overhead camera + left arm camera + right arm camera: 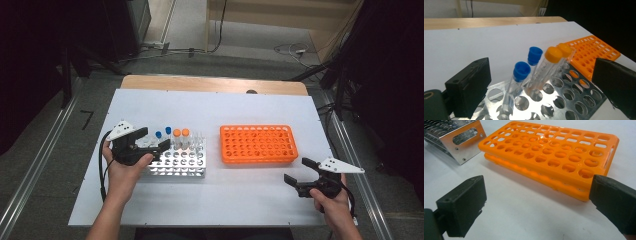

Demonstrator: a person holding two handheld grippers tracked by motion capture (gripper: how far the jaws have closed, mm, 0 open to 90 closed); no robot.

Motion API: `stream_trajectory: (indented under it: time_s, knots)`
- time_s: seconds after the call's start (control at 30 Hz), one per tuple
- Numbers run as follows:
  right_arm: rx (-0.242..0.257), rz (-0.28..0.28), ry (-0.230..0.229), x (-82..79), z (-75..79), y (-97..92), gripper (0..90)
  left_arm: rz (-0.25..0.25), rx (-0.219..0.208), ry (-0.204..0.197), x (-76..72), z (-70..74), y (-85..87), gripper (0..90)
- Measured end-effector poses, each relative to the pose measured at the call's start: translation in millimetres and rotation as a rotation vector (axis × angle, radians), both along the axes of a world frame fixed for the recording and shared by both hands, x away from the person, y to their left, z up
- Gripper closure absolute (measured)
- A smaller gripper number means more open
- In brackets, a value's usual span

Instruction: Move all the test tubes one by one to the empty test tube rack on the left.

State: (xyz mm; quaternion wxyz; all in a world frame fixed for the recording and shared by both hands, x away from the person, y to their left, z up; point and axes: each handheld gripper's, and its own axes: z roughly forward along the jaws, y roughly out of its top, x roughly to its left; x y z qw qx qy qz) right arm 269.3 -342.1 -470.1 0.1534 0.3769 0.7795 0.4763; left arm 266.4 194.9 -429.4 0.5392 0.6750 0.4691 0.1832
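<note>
Standing wide apart, the left gripper (541,87) is held over the blue-capped clear tubes (520,72) in the perforated metal rack (564,100), while the right gripper (536,202) is kept open near the orange plastic rack (554,152).

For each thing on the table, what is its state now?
Left tongs: open, holding nothing, over the metal rack.
Right tongs: open, holding nothing.
Metal rack: holds four tubes.
Blue-capped tubes: capped, standing in the rack.
Orange-capped tubes: capped, standing in the rack.
Orange rack: flat on the table, holes without tubes.
</note>
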Motion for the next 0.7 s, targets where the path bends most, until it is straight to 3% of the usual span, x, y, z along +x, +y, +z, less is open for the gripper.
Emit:
stream_trajectory:
  time_s: [0.2,0.53,0.7]
  knots:
    - [0.002,-0.001,-0.006,-1.1,1.7,0.6,0.0,-0.023,-0.013,-0.036,-14.4,0.9,0.1,0.0]
    - [0.004,0.004,-0.011,-1.0,2.4,0.8,0.0,-0.050,0.001,-0.079,-40.9,-4.0,-5.2,0.0]
    - [0.004,0.006,-0.014,-0.3,2.2,1.4,0.0,-0.050,0.013,-0.082,-53.0,-9.0,-4.4,0.0]
